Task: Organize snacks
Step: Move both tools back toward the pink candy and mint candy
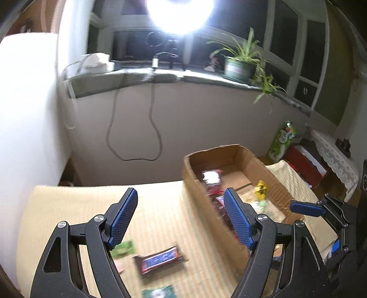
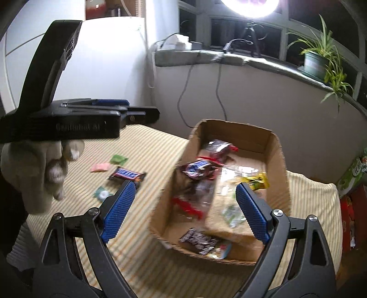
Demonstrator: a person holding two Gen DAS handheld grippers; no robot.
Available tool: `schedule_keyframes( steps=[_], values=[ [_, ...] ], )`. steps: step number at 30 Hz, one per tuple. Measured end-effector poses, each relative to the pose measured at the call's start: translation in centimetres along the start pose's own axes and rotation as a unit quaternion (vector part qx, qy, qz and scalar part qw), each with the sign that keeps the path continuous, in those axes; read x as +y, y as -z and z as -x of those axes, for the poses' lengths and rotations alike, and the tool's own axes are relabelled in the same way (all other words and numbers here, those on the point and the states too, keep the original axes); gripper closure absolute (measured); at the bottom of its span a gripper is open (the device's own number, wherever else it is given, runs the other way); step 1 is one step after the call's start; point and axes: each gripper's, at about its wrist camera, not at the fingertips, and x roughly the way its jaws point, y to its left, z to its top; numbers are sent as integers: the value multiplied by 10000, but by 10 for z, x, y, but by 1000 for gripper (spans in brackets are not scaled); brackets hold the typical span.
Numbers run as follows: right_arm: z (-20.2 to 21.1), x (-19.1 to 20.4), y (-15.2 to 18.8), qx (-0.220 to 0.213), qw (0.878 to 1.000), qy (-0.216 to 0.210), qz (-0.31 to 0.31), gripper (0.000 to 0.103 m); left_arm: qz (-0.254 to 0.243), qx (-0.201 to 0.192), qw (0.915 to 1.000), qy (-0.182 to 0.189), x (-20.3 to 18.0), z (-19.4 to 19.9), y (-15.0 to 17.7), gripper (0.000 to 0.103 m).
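Ring light (image 1: pixel 180 13) glares at top, on a tripod (image 2: pixel 251 39) by dark windows (image 1: pixel 286 34) w/ pale frames. Grey stone sill (image 1: pixel 128 79) curves along under them; potted spider plant (image 1: pixel 240 62) sits at its right end, white box (image 1: pixel 97 60) at left. Two cables (image 1: pixel 152 119) droop from sill down plain beige wall (image 1: pixel 206 119). White wall panel (image 1: pixel 29 91) stands at left. Striped yellow cloth (image 1: pixel 68 206) covers the table. Lace-covered furniture (image 1: pixel 332 153) far right, green carton (image 1: pixel 283 142) next to it.
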Motion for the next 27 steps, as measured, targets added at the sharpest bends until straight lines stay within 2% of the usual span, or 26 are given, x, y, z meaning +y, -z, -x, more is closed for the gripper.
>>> schedule_keyframes(
  steps=[8,15,21,27],
  values=[
    [-8,38,6,84,9989,-444,127,11,379,46,9985,-385,55,26,26,26],
    [-25,75,17,296,9955,-855,297,11,649,297,9960,-544,87,29,54,27],
    [-47,93,25,509,9923,-1057,395,12,615,657,9948,-468,96,19,79,46],
    [-70,106,29,796,9894,-1054,603,34,237,1057,9930,-471,93,6,97,56]
  ],
)
